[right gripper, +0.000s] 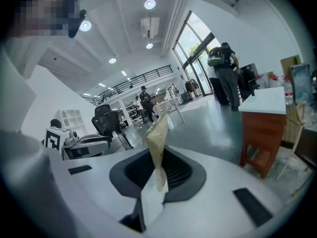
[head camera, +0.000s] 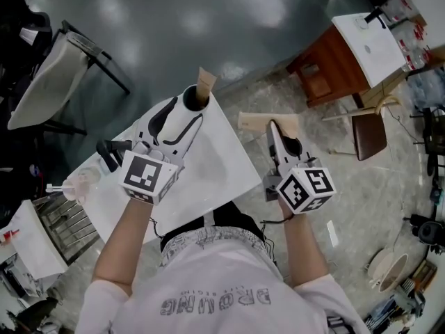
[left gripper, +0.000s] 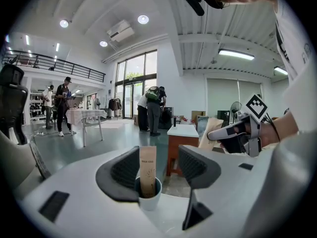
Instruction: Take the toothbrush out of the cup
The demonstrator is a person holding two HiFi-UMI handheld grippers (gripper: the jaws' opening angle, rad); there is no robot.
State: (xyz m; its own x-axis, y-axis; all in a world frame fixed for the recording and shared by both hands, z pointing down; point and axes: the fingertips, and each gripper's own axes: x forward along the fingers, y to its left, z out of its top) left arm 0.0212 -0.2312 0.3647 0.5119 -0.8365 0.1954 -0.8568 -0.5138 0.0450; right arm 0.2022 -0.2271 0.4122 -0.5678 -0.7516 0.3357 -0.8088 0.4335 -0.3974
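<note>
Toothbrush (left gripper: 147, 170), in a brown paper sleeve, stands upright in the cup (left gripper: 149, 197) at the far corner of the table (head camera: 215, 165), its top well above the rim, so easy to pinch w/o touching the cup. Left gripper (left gripper: 158, 162) is spread wide w/ the cup framed btw its tips but not squeezed, prob. lined up to steady it. Right gripper (right gripper: 161, 167), off the table's right edge, is clamped on a second paper sleeve (right gripper: 157, 138), so it's not free to pull.

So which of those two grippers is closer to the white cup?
Left. The cup sits between the left gripper's open jaws. The right gripper is off to the side, away from the cup, shut on a paper packet.
</note>
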